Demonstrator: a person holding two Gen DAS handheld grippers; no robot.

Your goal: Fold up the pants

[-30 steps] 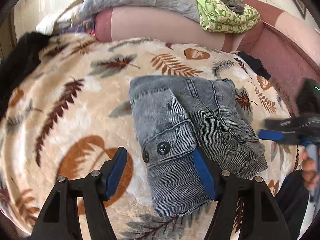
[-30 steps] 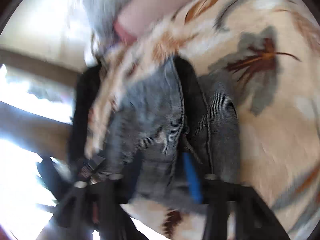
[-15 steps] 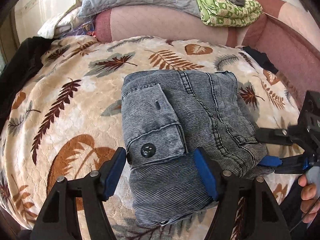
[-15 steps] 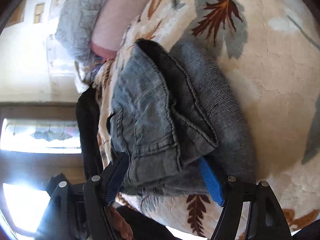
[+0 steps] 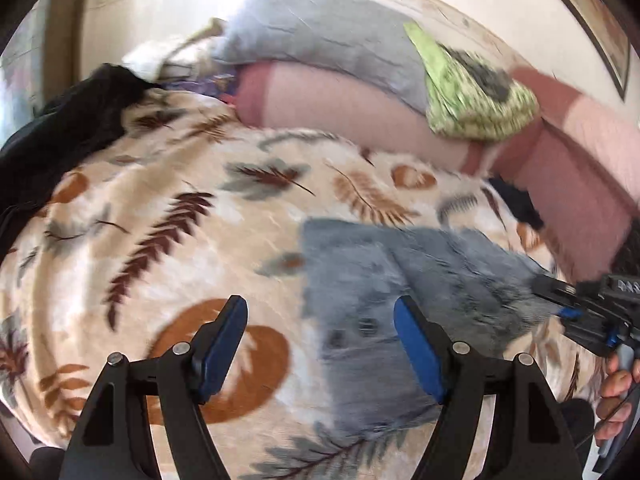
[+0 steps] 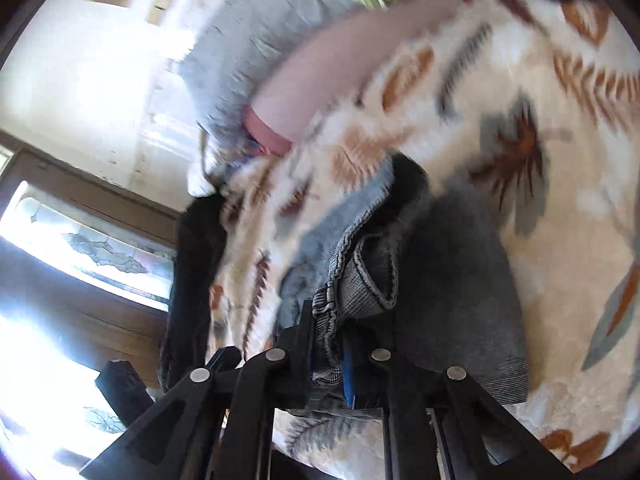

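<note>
The folded grey denim pants [image 5: 400, 304] lie on a cream leaf-print blanket [image 5: 180, 248], right of centre in the blurred left wrist view. My left gripper [image 5: 320, 348] is open and empty, its right finger over the pants' near left part. My right gripper [image 6: 326, 356] is shut on the edge of the pants [image 6: 360, 280], pinching several layers of cloth. It also shows in the left wrist view [image 5: 560, 304] at the pants' right edge.
A pink bolster [image 5: 344, 108], a grey quilt [image 5: 328, 40] and a green patterned cloth [image 5: 476, 92] lie at the far side. A black garment [image 5: 60, 136] hangs over the left edge. A dark pink sofa arm [image 5: 576, 188] runs along the right.
My right gripper has closed on the pants' right edge; half a second ago it was open around it. The left gripper has pulled back and left, staying open.
</note>
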